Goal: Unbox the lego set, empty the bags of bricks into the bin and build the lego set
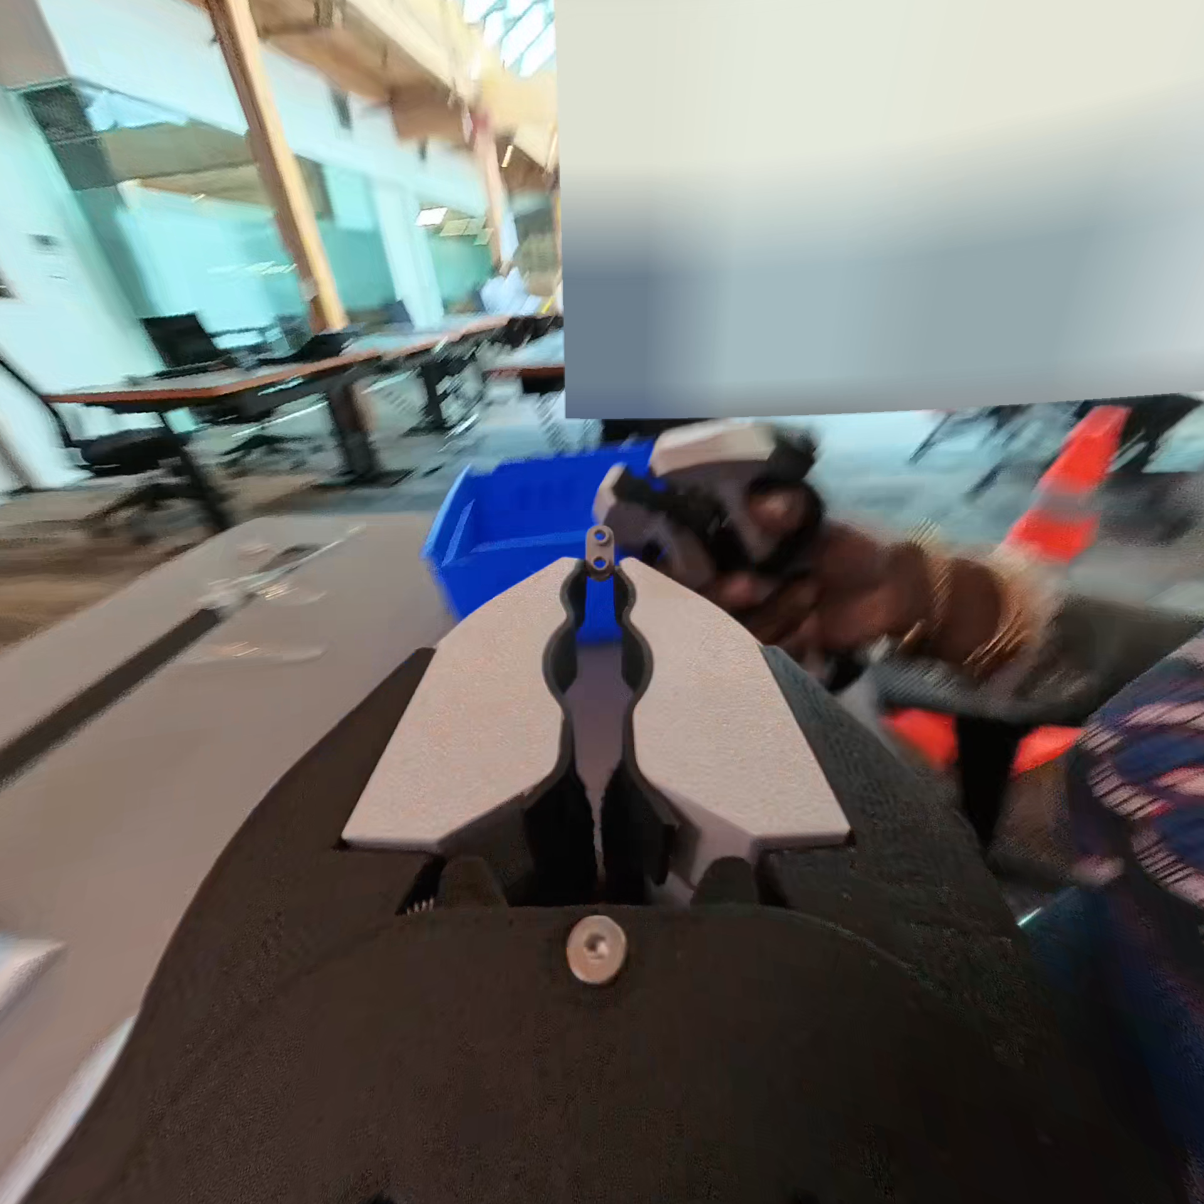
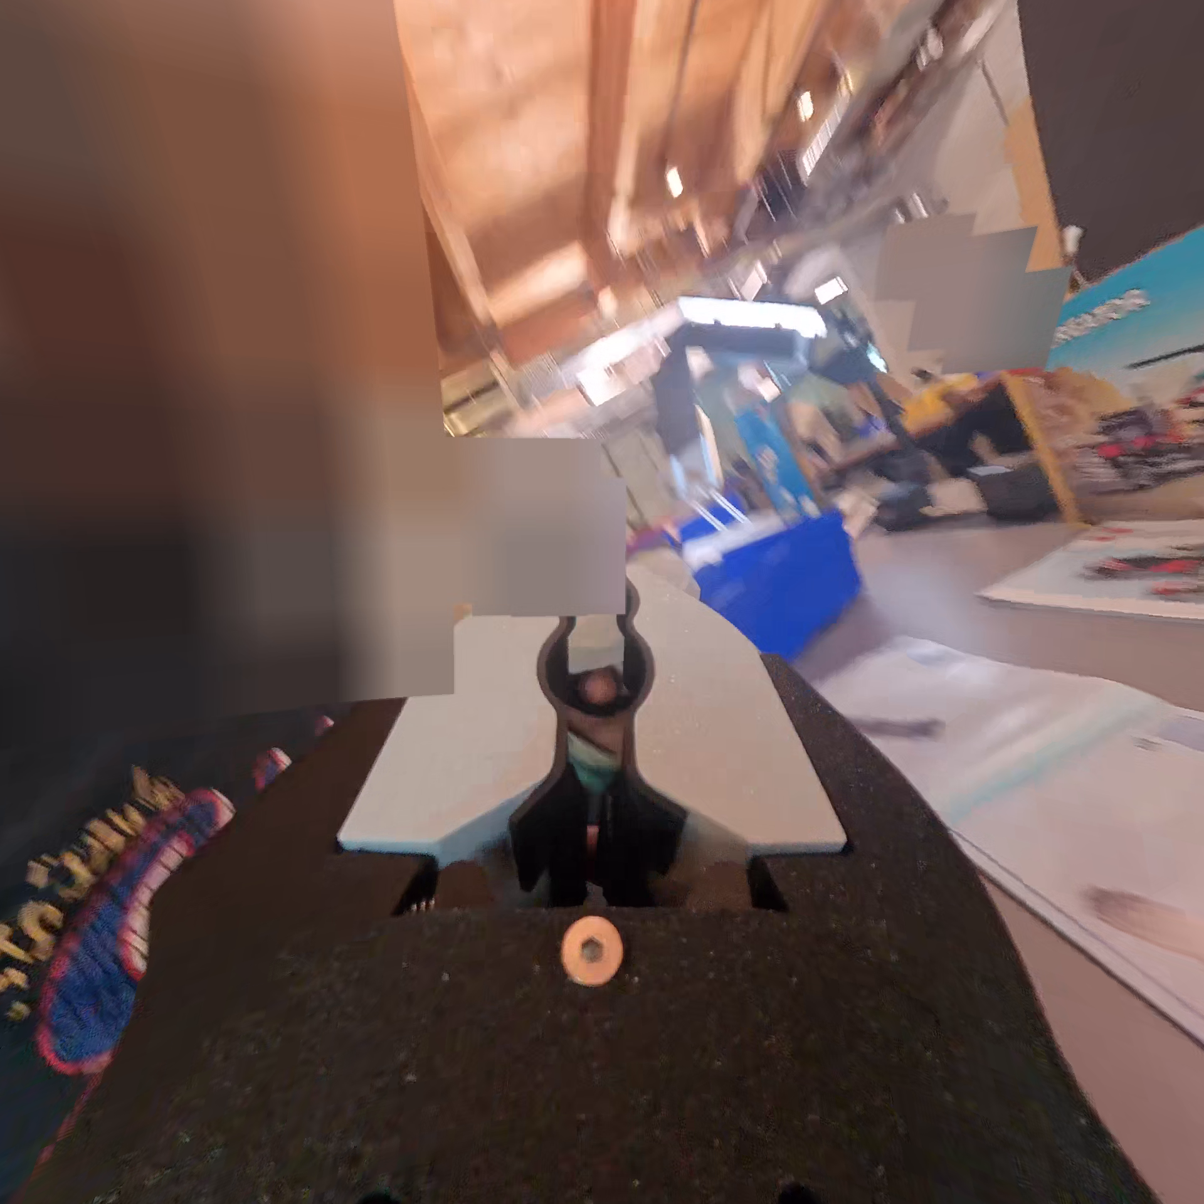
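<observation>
My left gripper point(image 1: 599, 568) is shut on a small dark grey Lego piece point(image 1: 599, 550) with two holes, which sticks up from its tips above the grey table point(image 1: 195, 716). The blue bin point(image 1: 515, 528) stands just behind it. My right gripper shows to the right in the same view point(image 1: 651, 501), blurred and held by a hand. In the right wrist view my right gripper point(image 2: 596, 619) has its jaws close together. A mosaic patch hides its tips, so anything held there is hidden. The blue bin point(image 2: 782, 573) is beyond it on the right.
An open instruction booklet point(image 2: 977, 749) lies on the table to the right. A second booklet point(image 2: 1107, 573) and the upright Lego box point(image 2: 1140, 391) are farther back. Clear plastic bags point(image 1: 273, 573) lie on the left. An orange cone point(image 1: 1075, 495) stands beyond.
</observation>
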The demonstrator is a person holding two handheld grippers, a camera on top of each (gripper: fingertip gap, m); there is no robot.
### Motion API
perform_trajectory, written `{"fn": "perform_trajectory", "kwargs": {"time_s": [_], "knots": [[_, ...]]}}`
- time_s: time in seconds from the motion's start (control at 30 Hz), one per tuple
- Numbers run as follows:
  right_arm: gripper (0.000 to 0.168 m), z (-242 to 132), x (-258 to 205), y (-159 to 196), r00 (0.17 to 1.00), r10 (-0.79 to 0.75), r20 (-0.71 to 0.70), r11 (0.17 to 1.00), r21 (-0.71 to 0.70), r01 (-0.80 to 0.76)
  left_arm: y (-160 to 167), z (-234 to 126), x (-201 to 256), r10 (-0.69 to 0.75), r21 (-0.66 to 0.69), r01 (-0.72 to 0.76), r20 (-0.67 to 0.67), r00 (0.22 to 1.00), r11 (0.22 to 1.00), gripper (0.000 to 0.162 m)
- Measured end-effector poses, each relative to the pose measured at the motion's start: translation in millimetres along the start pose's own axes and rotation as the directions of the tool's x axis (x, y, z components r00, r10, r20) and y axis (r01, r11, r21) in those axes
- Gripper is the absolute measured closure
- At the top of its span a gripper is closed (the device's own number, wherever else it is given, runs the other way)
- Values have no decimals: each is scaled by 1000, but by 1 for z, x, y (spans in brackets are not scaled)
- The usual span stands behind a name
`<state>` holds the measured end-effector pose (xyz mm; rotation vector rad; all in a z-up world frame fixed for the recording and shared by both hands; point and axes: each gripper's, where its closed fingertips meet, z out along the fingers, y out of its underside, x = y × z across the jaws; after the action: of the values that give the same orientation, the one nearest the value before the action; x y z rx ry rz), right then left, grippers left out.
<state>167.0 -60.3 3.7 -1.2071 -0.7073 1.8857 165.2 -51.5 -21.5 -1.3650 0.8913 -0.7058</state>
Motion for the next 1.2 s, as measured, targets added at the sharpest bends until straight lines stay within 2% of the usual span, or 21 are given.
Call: {"fn": "perform_trajectory", "kwargs": {"time_s": [0.07, 0.1, 0.17, 0.27, 0.3, 0.37, 0.47, 0.63, 0.77, 0.87, 0.97, 1.07, 1.2], "knots": [[155, -2, 10, 20, 967, -227, -114, 948, -255, 192, 23, -5, -8, 181, -189, -168, 53, 982, 967, 154], [155, -5, 14, 30, 923, -361, -130, 871, -400, 284, 33, -7, -7, 234, -258, -218, 32, 972, 941, 154], [155, -10, 22, 46, 814, -576, -69, 661, -626, 414, 46, -9, 0, 255, -332, -253, -39, 966, 909, 154], [155, -19, 30, 59, 682, -724, 101, 357, -791, 497, 55, -11, 7, 238, -363, -259, -102, 966, 895, 154], [154, -22, 34, 62, 658, -740, 142, 286, -819, 498, 56, -11, 8, 235, -366, -260, -112, 966, 894, 154], [153, -27, 41, 66, 643, -744, 180, 213, -849, 484, 57, -12, 9, 224, -371, -256, -127, 966, 893, 154], [153, -25, 41, 71, 660, -721, 209, 206, -845, 493, 60, -12, 12, 216, -385, -255, -143, 966, 887, 154], [154, -25, 44, 76, 643, -729, 235, 170, -848, 502, 68, -12, 17, 202, -411, -258, -176, 963, 874, 154], [160, -25, 46, 78, 629, -735, 253, 143, -849, 508, 71, -10, 17, 192, -420, -254, -186, 964, 871, 154], [160, -28, 49, 80, 647, -727, 229, 164, -857, 488, 73, -10, 14, 175, -424, -230, -163, 971, 876, 152], [160, -54, 70, 87, 694, -709, 126, 187, -915, 357, 77, -21, -4, 159, -439, -170, -62, 985, 882, 135], [160, -84, 94, 108, 766, -643, -25, 224, -962, 157, 83, -42, -19, 90, -437, -76, 12, 996, 896, 132], [160, -91, 107, 116, 775, -624, -100, 249, -965, 77, 94, -62, -28, 33, -455, -9, 46, 998, 890, 131]]}}
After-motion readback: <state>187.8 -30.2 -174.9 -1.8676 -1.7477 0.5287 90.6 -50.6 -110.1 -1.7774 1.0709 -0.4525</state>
